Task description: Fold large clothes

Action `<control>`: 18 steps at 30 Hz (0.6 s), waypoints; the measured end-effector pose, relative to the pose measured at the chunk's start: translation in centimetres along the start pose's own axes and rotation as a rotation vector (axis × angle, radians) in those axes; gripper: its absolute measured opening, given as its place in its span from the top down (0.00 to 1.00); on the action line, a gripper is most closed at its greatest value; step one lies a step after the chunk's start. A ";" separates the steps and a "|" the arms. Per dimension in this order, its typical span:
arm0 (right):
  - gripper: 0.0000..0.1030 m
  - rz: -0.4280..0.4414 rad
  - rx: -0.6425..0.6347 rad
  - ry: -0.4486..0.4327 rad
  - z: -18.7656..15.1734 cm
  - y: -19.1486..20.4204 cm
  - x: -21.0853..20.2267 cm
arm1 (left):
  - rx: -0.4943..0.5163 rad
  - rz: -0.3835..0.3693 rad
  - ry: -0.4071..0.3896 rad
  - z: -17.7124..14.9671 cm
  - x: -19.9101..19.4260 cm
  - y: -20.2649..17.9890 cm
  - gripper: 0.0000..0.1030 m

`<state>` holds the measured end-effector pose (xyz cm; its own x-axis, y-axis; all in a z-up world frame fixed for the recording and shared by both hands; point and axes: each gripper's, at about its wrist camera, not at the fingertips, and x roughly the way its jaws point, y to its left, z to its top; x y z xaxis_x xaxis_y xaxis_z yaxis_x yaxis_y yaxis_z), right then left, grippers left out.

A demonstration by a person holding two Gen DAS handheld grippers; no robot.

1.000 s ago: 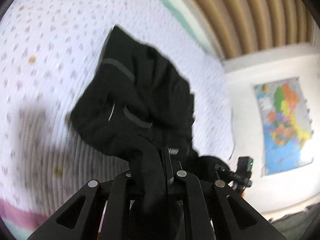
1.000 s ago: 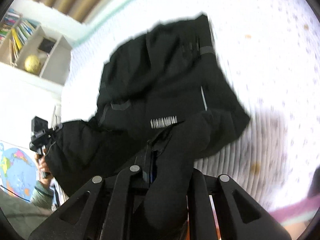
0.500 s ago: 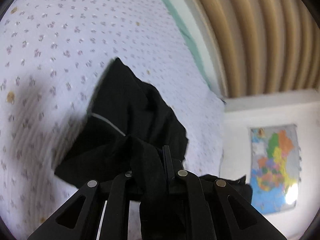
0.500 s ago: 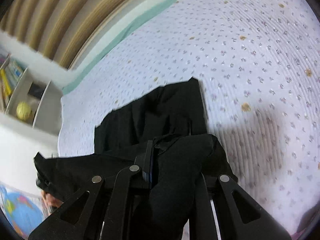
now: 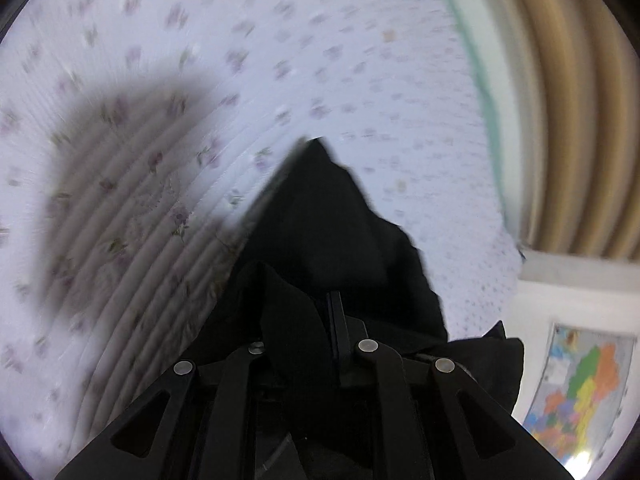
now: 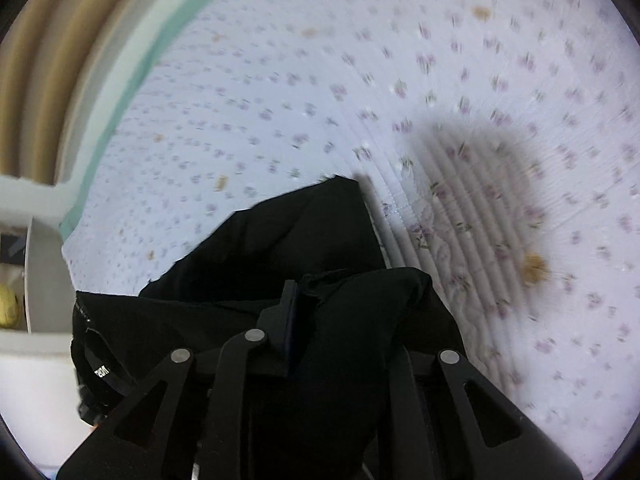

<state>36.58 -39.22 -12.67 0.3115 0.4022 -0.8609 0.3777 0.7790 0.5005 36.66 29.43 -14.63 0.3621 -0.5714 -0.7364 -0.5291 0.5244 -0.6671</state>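
From my left tongs (image 5: 316,312) I see both fingers clamped on a bunched fold of the black garment (image 5: 332,232), the cloth spilling over the left finger and hiding most of it, while the right finger (image 5: 335,312) stands as a thin dark blade just beside the bunch. Ahead of these tongs the garment tapers to a point that rests on the bed's quilted sheet (image 5: 280,60), white with small purple flowers, and a broad soft shadow (image 5: 120,168) lies on the sheet ahead and to the left. To the right of the left tongs more black cloth hangs down, and beyond it I make out a beige ribbed headboard (image 5: 560,120) and a coloured wall map (image 5: 580,392) lower down. The picture is smeared with motion blur, so finer detail of the fabric escapes me. My right tongs (image 6: 304,320) are likewise clenched on the black garment (image 6: 288,240): a thick roll of it covers the right finger, and the left finger (image 6: 286,320) shows as a dark slab pressed against it. Ahead of these tongs the cloth lies in a flat dark slab on the sheet (image 6: 320,80); to their left a stretch of it runs off toward a white shelf (image 6: 36,280), and ahead to their right sits another shadow (image 6: 480,184).
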 end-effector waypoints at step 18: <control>0.68 0.123 -0.115 0.051 0.1 0.2 -2.5 | 0.488 -0.055 0.103 -3.9 -6.6 -4.6 0.75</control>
<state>35.98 -40.12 -10.44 0.3038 0.5195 -0.7986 0.2365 0.7709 0.5915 33.69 28.35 -6.26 0.2884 -0.6532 -0.7002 -0.0818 0.7117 -0.6977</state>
